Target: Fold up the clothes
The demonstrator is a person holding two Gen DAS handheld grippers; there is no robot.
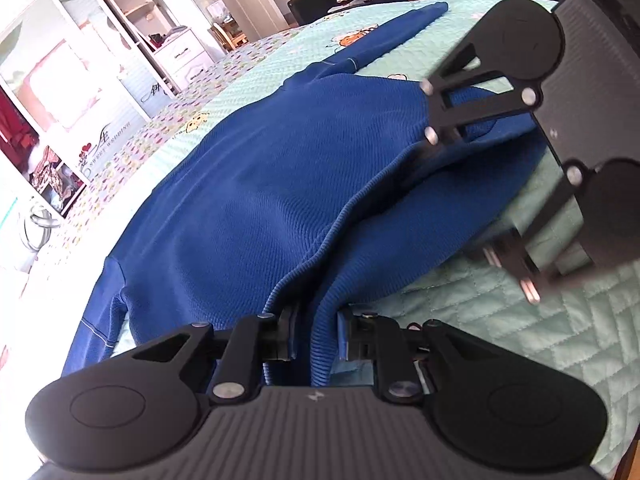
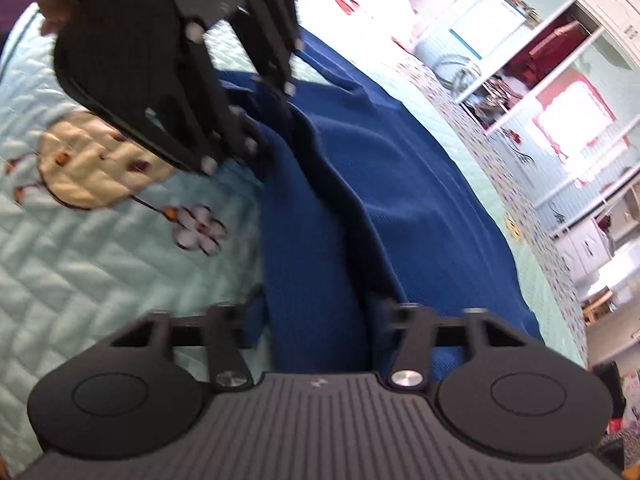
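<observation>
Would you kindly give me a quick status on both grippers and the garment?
Left gripper shut on ribbed hem of blue knit sweater. Right gripper shut on same sweater. Sweater partly lifted off mint quilted bedspread. Nothing in the way.

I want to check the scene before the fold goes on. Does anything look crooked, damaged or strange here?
Nothing looks damaged or spilled. The blue knitted sweater lies on the mint quilted bedspread, bunched into ridges only where the left gripper and the right gripper pinch its edge. One sleeve stretches away unfolded.
</observation>
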